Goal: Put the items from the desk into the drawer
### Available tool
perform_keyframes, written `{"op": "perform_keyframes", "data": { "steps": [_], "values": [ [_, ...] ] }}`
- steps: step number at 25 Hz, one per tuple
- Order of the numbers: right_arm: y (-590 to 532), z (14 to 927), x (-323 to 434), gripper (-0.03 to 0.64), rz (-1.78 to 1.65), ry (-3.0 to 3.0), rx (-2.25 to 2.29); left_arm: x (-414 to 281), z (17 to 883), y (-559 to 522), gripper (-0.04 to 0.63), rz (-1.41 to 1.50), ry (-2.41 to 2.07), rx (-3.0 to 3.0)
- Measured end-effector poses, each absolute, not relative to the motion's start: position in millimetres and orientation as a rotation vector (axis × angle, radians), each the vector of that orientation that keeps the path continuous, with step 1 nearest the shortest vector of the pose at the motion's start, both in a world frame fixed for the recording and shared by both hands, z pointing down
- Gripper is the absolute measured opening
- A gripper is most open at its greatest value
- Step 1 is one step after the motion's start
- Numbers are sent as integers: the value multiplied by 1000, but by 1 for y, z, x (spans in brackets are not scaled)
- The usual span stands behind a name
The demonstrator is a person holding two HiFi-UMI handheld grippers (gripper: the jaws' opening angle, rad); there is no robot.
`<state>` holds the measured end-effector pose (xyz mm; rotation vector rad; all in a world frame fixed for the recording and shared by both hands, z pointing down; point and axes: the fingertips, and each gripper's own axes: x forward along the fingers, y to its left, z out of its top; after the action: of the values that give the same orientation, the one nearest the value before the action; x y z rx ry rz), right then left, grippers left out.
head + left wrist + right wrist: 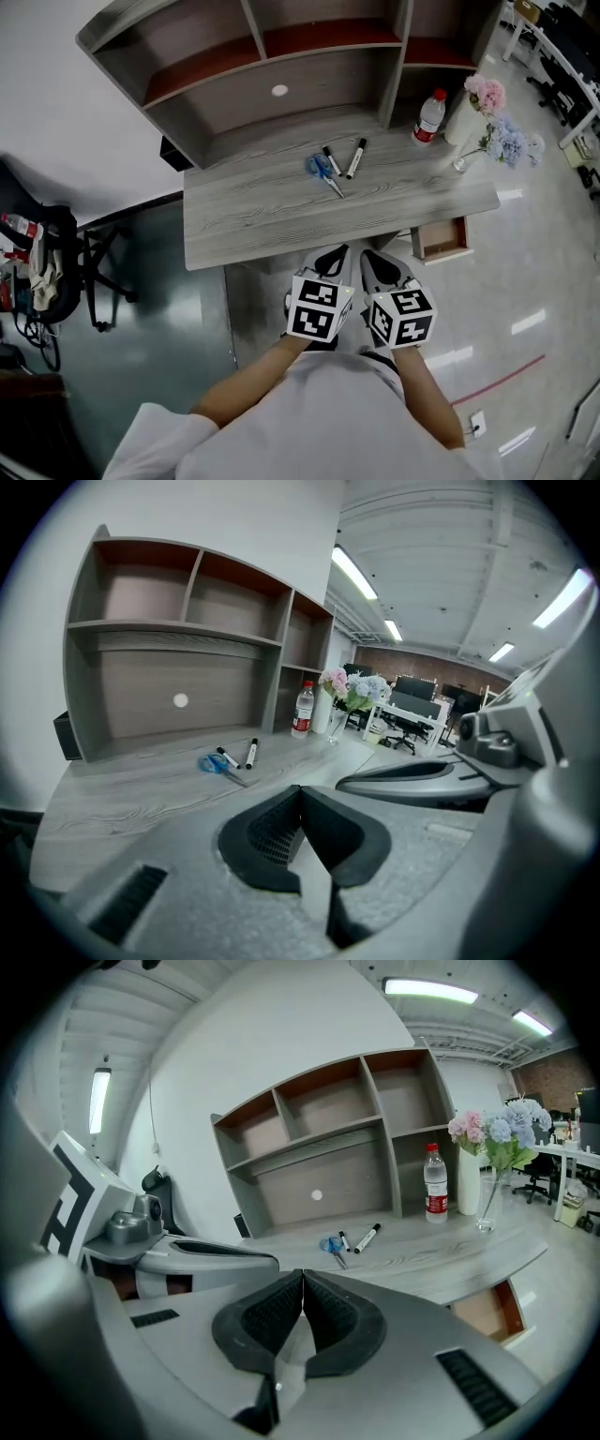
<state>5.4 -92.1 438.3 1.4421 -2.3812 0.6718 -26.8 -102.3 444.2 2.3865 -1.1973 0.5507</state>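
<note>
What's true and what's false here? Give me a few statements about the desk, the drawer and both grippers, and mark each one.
1. The left gripper and the right gripper are both shut and empty. True.
2. The scissors lie in the drawer. False: they lie on the desk.
3. The drawer is pulled open under the desk's right end. True.
4. The bottle lies on its side. False: it stands upright near the flowers.
5. Two markers lie beside the scissors. True.
</note>
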Motion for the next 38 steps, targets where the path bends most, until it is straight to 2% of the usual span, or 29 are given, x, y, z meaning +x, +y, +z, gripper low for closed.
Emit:
{"op": "perform_keyframes", "data": {
  "steps": [10,26,38],
  "values": [
    [-144,433,-27,2,612,-2340,1506,-63,446,-149,5,519,-1168,2402],
    [-228,452,-5,3,618,-2322,1528,-53,458,-224,5,508,-1212,2370],
    [-295,505,11,3,776,-2264,1456,-40,487,-289,5,574,-1251,2285]
  ]
}}
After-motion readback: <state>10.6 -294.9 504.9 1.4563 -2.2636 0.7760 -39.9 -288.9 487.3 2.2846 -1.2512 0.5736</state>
